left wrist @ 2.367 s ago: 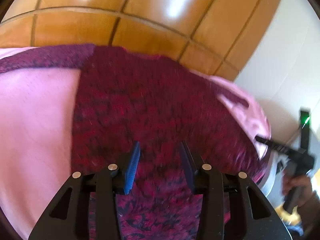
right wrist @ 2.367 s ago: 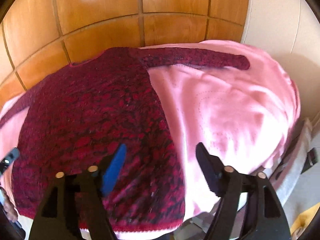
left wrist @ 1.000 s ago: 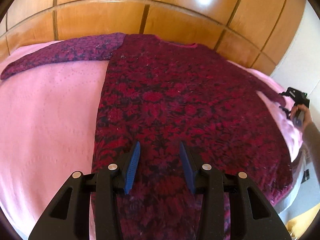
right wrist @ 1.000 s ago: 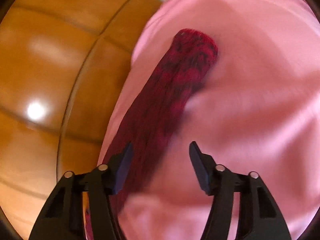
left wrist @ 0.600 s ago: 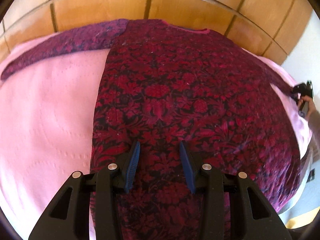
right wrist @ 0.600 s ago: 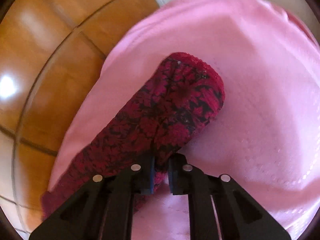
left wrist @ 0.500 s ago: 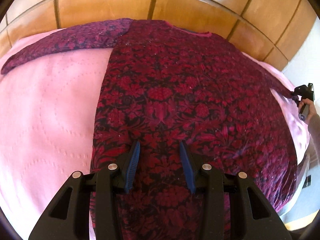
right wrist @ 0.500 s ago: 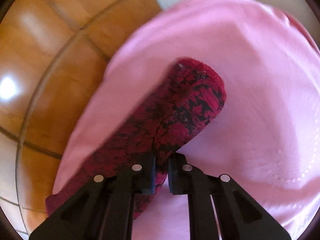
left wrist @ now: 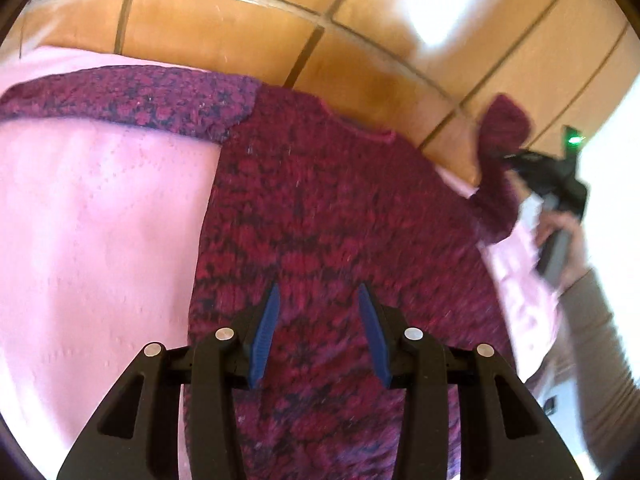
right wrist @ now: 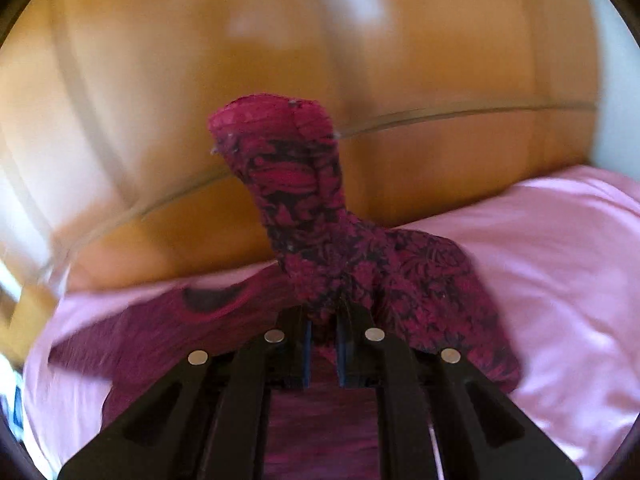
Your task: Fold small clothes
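Your right gripper has its fingers clamped on the sweater's sleeve, raised at centre frame — the cuff stands above the pink bedcover. Your left gripper hovers at lower centre, fingers partly apart and holding nothing, over the dark red sweater spread flat.

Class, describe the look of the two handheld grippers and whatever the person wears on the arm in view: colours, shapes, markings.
The left gripper has black plastic arms with triangular cut-outs, round silver pins and two ribbed blue finger pads. The right gripper is built the same: black frame, silver pins, blue pads. In the left wrist view its body carries a small green light above a grey handle. The person's arm wears a grey-brown long sleeve.
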`<state>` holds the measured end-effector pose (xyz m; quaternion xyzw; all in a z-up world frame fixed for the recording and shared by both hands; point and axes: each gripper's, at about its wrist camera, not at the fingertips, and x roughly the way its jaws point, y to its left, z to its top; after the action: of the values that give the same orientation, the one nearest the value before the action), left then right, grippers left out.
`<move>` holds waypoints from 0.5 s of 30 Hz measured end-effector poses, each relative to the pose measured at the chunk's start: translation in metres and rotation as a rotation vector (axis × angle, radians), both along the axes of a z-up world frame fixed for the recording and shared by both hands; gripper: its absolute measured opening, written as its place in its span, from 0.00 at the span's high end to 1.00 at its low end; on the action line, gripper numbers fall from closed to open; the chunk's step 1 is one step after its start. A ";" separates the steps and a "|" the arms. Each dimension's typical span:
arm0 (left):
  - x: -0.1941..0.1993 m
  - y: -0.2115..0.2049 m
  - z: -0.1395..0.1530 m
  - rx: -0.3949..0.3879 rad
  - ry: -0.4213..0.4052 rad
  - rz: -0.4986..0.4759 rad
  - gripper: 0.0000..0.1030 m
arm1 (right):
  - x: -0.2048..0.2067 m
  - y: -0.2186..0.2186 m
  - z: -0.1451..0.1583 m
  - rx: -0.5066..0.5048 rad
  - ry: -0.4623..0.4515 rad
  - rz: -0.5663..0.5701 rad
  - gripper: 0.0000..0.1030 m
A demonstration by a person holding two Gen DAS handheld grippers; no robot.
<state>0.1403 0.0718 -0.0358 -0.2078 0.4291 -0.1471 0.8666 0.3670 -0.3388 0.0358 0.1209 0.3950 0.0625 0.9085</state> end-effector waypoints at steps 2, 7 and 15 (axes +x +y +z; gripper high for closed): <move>0.008 0.003 0.005 -0.025 -0.017 0.007 0.61 | 0.001 0.063 -0.013 -0.015 0.034 0.117 0.92; 0.029 0.010 0.009 -0.092 -0.004 0.013 0.61 | 0.001 0.167 -0.060 -0.037 0.144 0.319 0.92; 0.086 0.017 0.001 -0.155 0.042 0.052 0.48 | -0.033 0.188 -0.077 -0.003 0.134 0.406 0.44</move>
<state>0.2264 0.0885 -0.0345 -0.2885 0.4291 -0.1531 0.8422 0.3342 -0.1512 -0.0413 0.0413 0.4707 0.2352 0.8493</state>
